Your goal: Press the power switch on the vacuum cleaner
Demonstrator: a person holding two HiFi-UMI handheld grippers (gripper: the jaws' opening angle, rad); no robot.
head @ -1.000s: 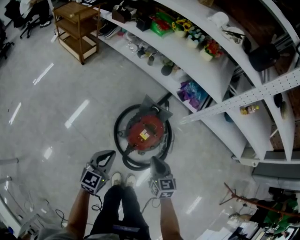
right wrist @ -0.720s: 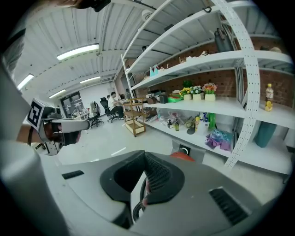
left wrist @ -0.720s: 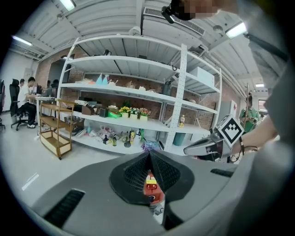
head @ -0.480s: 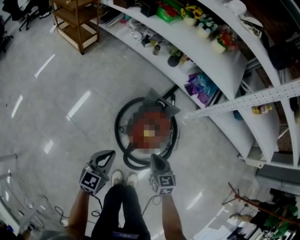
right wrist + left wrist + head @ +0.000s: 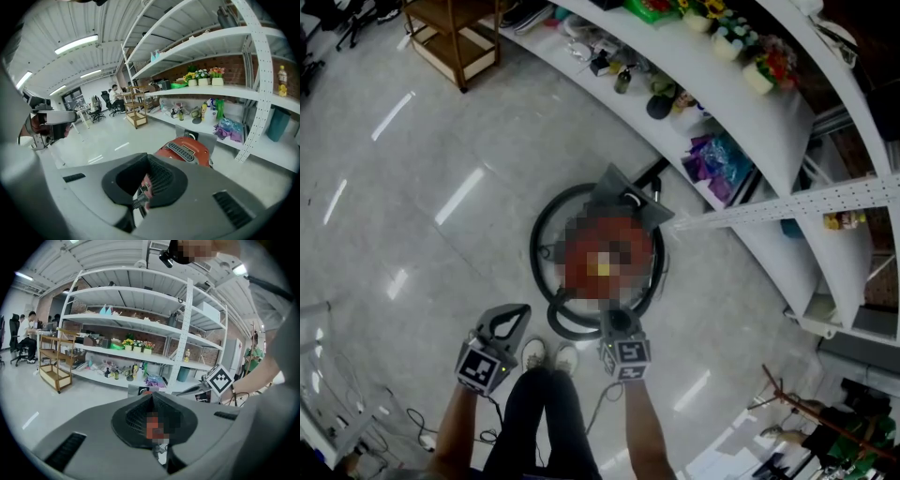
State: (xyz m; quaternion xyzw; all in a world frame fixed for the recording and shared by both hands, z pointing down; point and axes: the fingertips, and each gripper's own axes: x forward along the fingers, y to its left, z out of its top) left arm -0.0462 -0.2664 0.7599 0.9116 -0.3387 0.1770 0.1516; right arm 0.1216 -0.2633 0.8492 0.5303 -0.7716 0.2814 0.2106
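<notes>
Vacuum cleaner (image 5: 187, 151) on floor (image 5: 441, 141) — right hand-held gripper (image 5: 148, 156) clenched near it, left hand-held gripper (image 5: 153, 394) clenched

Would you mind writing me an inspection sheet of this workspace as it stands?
Surface: glossy grey floor with light reflections.
Job's things: red vacuum cleaner stands on the floor ahead of the person's shoes; its switch cannot be made out.
Clutter: purple bags and flower pots on the shelves.
Grippers: left gripper shut, empty; right gripper shut, empty, pointed toward the vacuum.
Cables: black hose coiled round the vacuum; thin cable on the floor.
Surroundings: white shelving, wooden cart.
</notes>
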